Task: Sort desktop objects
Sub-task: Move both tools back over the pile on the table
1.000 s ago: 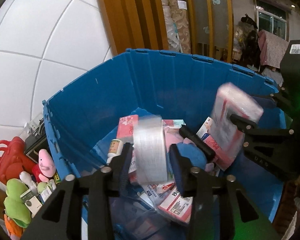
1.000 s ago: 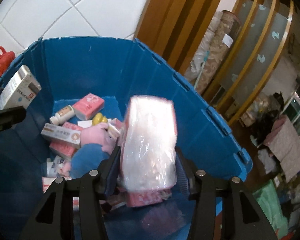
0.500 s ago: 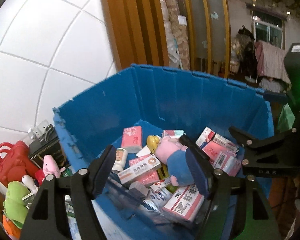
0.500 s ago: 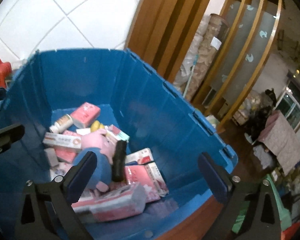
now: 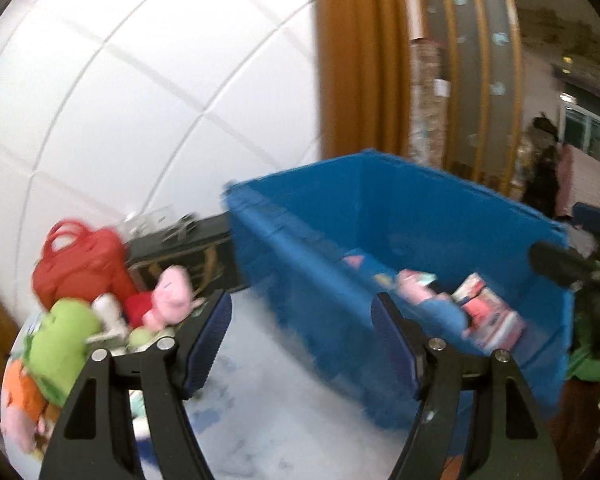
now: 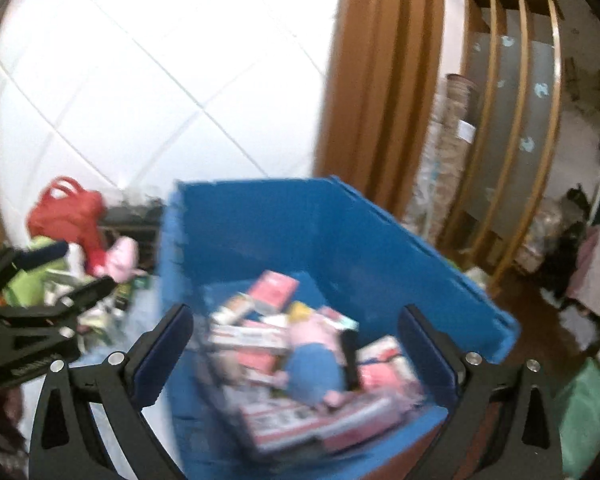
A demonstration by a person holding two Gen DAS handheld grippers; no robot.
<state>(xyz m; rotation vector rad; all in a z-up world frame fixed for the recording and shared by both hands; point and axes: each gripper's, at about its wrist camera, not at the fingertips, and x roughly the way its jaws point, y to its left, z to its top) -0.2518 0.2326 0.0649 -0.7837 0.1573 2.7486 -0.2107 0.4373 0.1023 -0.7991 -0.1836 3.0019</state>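
Left wrist view: the left gripper (image 5: 300, 336) has swung off the blue bin (image 5: 380, 248), fingers apart and empty, toward the plush toys (image 5: 168, 300) at lower left. Right gripper (image 6: 296, 356), also spread empty, hangs over the dropped boxes (image 6: 312, 412); both drops done, next pick due.
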